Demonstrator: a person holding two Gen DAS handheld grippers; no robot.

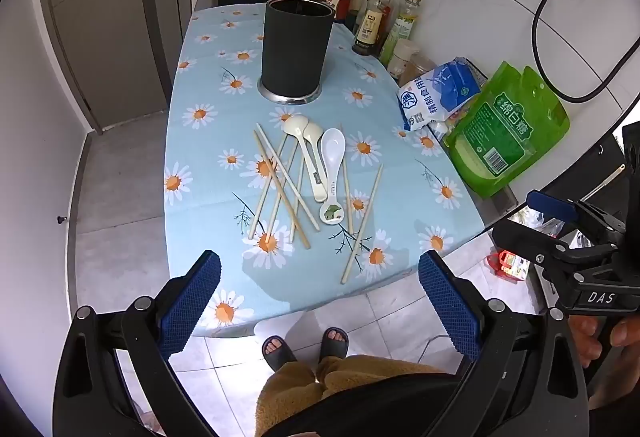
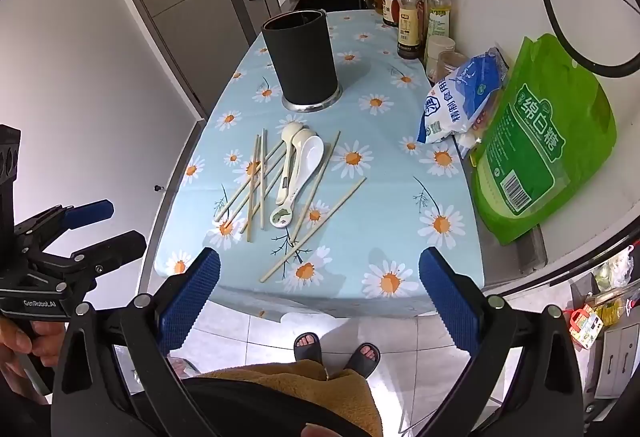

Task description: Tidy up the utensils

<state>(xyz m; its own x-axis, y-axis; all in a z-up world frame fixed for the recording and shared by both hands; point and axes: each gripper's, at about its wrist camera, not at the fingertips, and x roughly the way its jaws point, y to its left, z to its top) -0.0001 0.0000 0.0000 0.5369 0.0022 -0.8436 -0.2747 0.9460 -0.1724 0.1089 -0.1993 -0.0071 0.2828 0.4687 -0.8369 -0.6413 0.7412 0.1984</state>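
On the daisy-patterned worktop [image 1: 208, 85], just in front of the dark holder [image 1: 297, 45], the chopsticks [image 1: 280, 181] lie criss-crossed on the left; they look light, stiff, thin and smooth, so they would likely roll or slip unless pinched across the middle of the shaft. To their right lie the spoons [image 1: 333, 165], probably ceramic or melamine, hard, slick and chip-prone, best taken by the narrow handle, not the bowl. The left claw [image 1: 320, 297] and the right claw [image 2: 320, 297] both hang above the near edge with jaws wide apart, holding nothing.
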